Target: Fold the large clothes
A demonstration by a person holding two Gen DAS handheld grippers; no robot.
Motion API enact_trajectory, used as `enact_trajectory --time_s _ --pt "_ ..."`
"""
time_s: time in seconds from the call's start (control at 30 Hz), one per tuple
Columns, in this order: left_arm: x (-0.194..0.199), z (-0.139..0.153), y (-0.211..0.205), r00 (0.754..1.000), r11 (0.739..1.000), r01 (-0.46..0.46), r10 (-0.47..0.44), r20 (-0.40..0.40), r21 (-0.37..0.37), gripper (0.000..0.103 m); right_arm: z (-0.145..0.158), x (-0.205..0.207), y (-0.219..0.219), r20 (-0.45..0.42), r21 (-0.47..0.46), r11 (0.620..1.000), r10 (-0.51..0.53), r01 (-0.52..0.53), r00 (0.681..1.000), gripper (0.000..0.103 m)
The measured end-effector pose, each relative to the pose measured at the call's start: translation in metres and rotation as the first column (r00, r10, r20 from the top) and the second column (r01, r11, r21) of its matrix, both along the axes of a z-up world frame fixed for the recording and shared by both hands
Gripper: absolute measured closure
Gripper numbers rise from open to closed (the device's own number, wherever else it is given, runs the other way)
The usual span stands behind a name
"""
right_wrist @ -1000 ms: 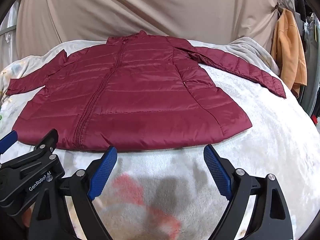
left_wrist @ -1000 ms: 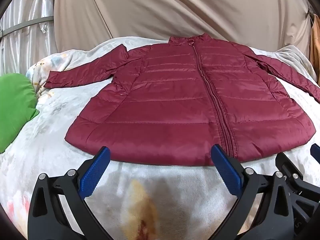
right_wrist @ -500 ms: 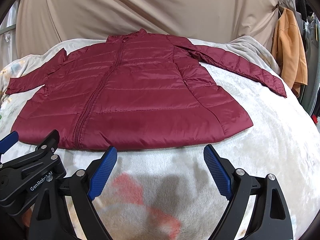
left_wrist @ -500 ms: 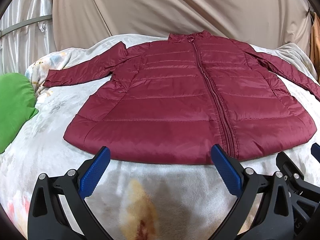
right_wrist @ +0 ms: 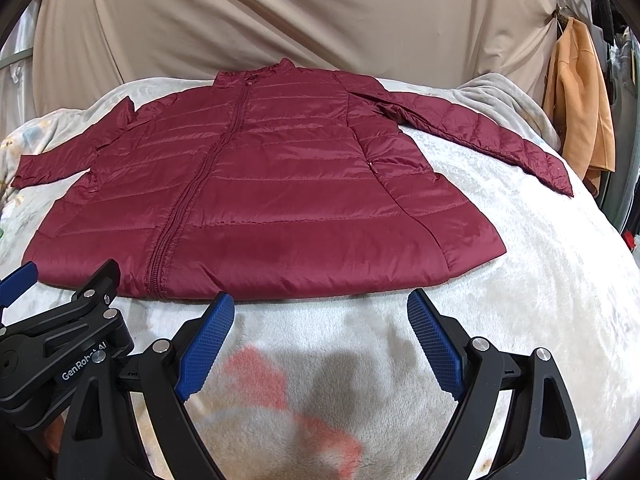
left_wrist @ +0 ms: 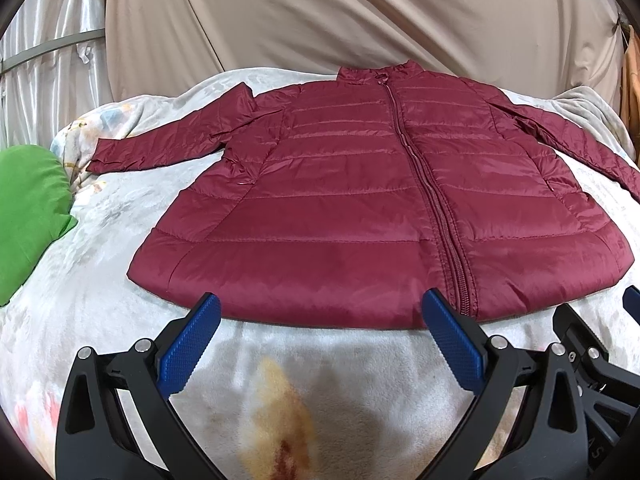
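Jaws on both grippers found released, spread wide, nothing between them. Left gripper (left_wrist: 320,330) with black frame and blue ribbed pads (left_wrist: 190,346) noted hovering over the near edge of a pale plush blanket (left_wrist: 100,280), just short of the hem. Right gripper (right_wrist: 320,330), same build, blue pads (right_wrist: 434,346), positioned likewise, immediately beside the left one; its neighbour's frame visible at near left of the right wrist view.

Maroon quilted puffer jacket (left_wrist: 360,200) (right_wrist: 260,184) observed laid flat, front up, zip (left_wrist: 432,208) closed along its full length, collar at the far end, hem nearest the grippers. Both sleeves extended outward: left sleeve (left_wrist: 168,140) angled down toward the left with a raised fold near the shoulder, right sleeve (right_wrist: 480,132) running to the right and ending near the blanket's edge. Hem apart from both sets of pads; contact not recorded.

Yellow-brown print (left_wrist: 280,408) and pink-red print (right_wrist: 288,392) noted on the blanket's near portion. Green cushion (left_wrist: 28,216) resting at far left. Beige draped sheet (left_wrist: 360,20) hung behind as backdrop. Orange garment (right_wrist: 580,112) hanging at far right.
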State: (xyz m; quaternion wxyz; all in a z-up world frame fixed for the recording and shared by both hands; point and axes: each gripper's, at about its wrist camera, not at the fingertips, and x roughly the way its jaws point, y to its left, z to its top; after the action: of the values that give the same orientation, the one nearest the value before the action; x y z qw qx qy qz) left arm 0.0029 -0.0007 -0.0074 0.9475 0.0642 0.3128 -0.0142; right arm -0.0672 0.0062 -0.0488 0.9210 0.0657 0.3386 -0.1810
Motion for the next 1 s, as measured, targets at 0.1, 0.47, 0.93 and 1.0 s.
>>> enact_trajectory --time_s 0.1,0.47,0.93,1.0 --pt "-0.0001 -0.0002 0.0000 1.000 1.000 0.000 0.000 -0.001 0.000 0.005 0.0002 0.0007 0.0002 -0.001 -0.001 1.000 0.000 0.000 1.000 0.017" --pt "0.0003 -0.0005 0.0018 1.000 1.000 0.002 -0.002 -0.007 -0.003 0.005 0.0010 0.0017 0.0012 -0.003 -0.003 1.000 0.001 -0.001 1.000 0.017" --pt "0.0006 -0.0002 0.0017 1.000 1.000 0.001 -0.001 -0.008 -0.002 0.005 0.0010 0.0016 0.0012 -0.003 -0.003 1.000 0.001 -0.001 1.000 0.017" --pt "0.0007 -0.0002 0.0016 1.000 1.000 0.001 -0.001 -0.010 -0.002 0.005 0.0009 0.0016 0.0012 -0.004 -0.003 1.000 0.001 -0.001 1.000 0.017"
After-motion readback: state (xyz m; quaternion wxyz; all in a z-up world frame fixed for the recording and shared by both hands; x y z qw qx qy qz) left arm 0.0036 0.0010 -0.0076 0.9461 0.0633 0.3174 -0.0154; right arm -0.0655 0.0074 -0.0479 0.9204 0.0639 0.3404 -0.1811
